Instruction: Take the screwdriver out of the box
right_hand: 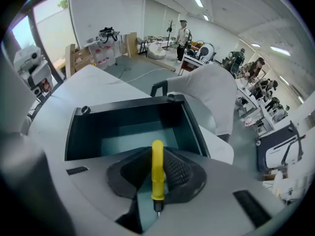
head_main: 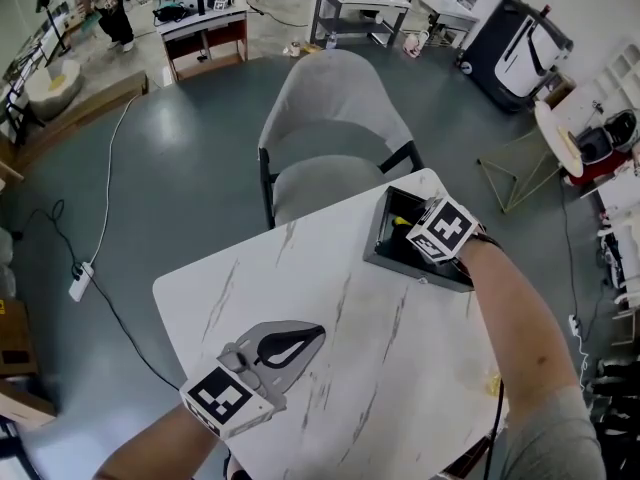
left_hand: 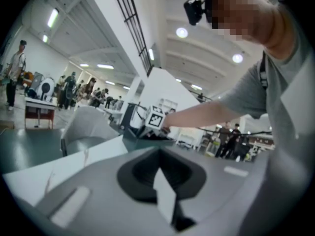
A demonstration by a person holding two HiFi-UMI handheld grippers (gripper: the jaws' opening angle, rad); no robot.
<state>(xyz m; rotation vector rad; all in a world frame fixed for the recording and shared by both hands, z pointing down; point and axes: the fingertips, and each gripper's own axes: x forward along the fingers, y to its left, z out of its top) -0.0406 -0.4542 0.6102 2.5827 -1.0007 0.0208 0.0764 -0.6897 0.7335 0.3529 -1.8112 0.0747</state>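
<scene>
A dark open box [head_main: 384, 256] sits at the far right corner of the white marble-look table [head_main: 330, 298]. My right gripper [head_main: 412, 230] points steeply down into the box. In the right gripper view, the right gripper [right_hand: 156, 157] is shut on a yellow-handled screwdriver [right_hand: 157, 173]; the handle stands upright between the dark pads, its metal end toward the camera, over the box's teal floor [right_hand: 123, 132]. A bit of yellow handle [head_main: 400, 221] shows beside the marker cube. My left gripper [head_main: 318, 332] rests low over the table's near left part, jaws together and holding nothing, also seen as the left gripper [left_hand: 160, 154].
A grey upholstered chair [head_main: 330, 118] stands just beyond the table's far edge, close to the box. A cable and power strip [head_main: 80, 280] lie on the floor at left. Benches, equipment and people fill the room's background.
</scene>
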